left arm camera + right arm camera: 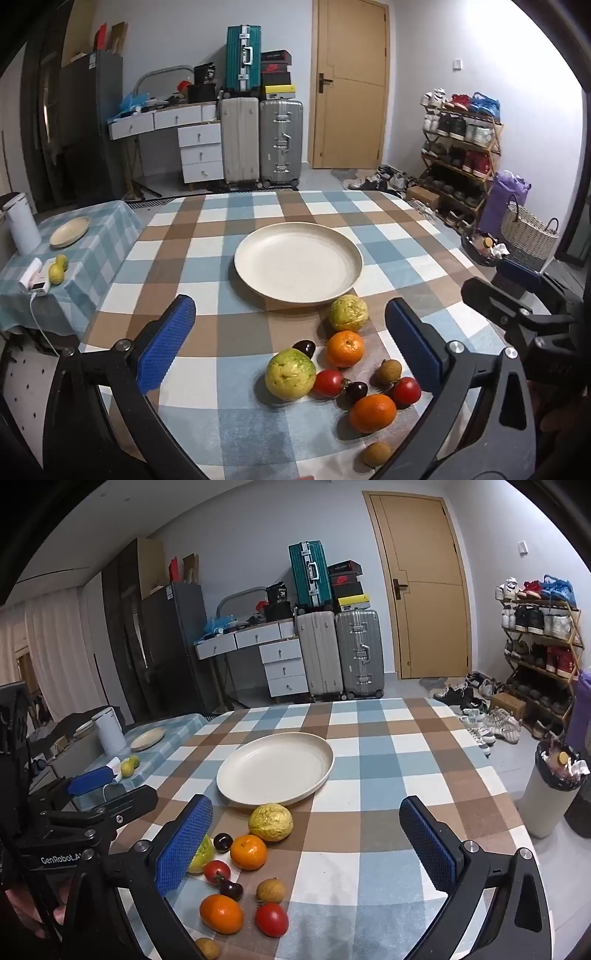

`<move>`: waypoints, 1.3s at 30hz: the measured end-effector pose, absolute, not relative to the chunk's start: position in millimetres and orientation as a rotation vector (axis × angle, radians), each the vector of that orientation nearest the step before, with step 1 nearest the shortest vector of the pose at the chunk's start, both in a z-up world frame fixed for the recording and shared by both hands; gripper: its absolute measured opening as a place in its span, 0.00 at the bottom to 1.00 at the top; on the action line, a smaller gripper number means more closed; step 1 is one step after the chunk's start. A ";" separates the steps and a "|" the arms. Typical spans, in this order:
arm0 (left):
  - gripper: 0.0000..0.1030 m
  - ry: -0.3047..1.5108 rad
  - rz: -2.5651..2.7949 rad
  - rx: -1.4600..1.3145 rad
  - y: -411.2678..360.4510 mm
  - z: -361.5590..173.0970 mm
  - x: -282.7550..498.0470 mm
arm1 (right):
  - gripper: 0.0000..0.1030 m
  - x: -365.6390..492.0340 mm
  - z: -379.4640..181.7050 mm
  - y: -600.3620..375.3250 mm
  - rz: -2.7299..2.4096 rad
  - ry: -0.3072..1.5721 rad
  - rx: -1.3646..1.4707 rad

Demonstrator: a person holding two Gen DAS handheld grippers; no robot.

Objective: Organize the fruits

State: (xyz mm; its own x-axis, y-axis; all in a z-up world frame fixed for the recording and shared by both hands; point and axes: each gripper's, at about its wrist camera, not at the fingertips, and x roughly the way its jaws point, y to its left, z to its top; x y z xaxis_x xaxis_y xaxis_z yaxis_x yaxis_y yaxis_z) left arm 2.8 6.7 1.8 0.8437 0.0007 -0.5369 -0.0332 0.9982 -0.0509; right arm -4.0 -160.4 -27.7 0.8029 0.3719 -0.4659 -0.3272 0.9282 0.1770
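An empty cream plate (pixel 258 254) (pixel 236 775) sits mid-table on the checked cloth. Near the front lies a cluster of fruit: two yellow-green guavas (pixel 290 374) (pixel 348 313) (pixel 270 822), two oranges (pixel 344 348) (pixel 373 412) (pixel 248 852) (pixel 221 913), two red tomatoes (pixel 328 382) (pixel 272 919), dark plums (pixel 356 391) (pixel 222 842) and small brown longans (pixel 388 371) (pixel 271 890). My left gripper (pixel 291 347) is open and empty above the fruit. My right gripper (pixel 306 845) is open and empty, just right of the cluster.
A side table at the left holds a small plate (pixel 70 231), two green fruits (pixel 57 272), a white kettle (pixel 22 225) and a charger. A bin (pixel 550 794) stands off the table's right edge. Suitcases, drawers and a shoe rack line the back.
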 end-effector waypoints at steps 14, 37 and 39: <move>1.00 0.522 0.003 -0.043 -2.1 10.6 -9.7 | 1.00 -8.6 -23.0 -160.1 0.364 0.475 0.066; 1.00 0.514 0.007 -0.042 -1.2 5.3 -11.1 | 1.00 -10.5 -22.5 -164.1 0.373 0.469 0.080; 1.00 0.516 0.005 -0.043 -0.9 5.6 -10.3 | 1.00 -10.3 -22.5 -163.2 0.373 0.470 0.078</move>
State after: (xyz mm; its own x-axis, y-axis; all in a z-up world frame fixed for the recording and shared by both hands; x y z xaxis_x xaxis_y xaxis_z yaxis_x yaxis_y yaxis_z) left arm -10.3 -0.9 5.6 0.8697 -0.0062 -0.4935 -0.0154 0.9991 -0.0396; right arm -10.3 -163.2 -22.5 0.8254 0.3683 -0.4279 -0.3329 0.9296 0.1580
